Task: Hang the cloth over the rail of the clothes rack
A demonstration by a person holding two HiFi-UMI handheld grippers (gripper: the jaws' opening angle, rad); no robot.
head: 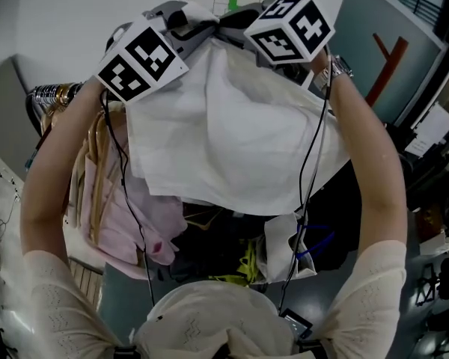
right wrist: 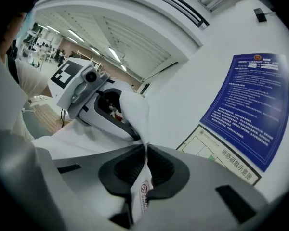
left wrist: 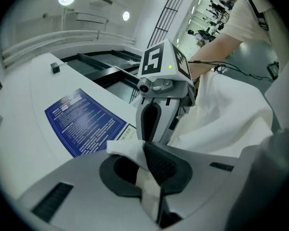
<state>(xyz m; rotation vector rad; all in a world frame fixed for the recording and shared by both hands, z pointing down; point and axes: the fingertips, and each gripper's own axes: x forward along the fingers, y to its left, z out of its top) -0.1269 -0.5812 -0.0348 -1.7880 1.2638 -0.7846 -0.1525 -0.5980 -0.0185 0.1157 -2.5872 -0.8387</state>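
A white cloth (head: pixel 224 140) hangs spread in front of me, held up high by its top edge. My left gripper (head: pixel 181 17) and right gripper (head: pixel 236 21) sit close together at the top, their marker cubes facing me. In the left gripper view the left gripper (left wrist: pixel 147 160) is shut on a fold of the cloth (left wrist: pixel 221 114), with the right gripper (left wrist: pixel 156 114) just ahead. In the right gripper view the right gripper (right wrist: pixel 145 158) is shut on a cloth (right wrist: pixel 135 109) edge with a small label, facing the left gripper (right wrist: pixel 111 109). The clothes rack's chrome rail (head: pixel 52 94) shows at the left, below the cloth.
Pink and cream garments on wooden hangers (head: pixel 112 200) crowd the rack under the cloth. A dark heap of clothes and hangers (head: pixel 224 238) lies lower down. A white wall with a blue notice (right wrist: pixel 253 105) stands close behind the grippers.
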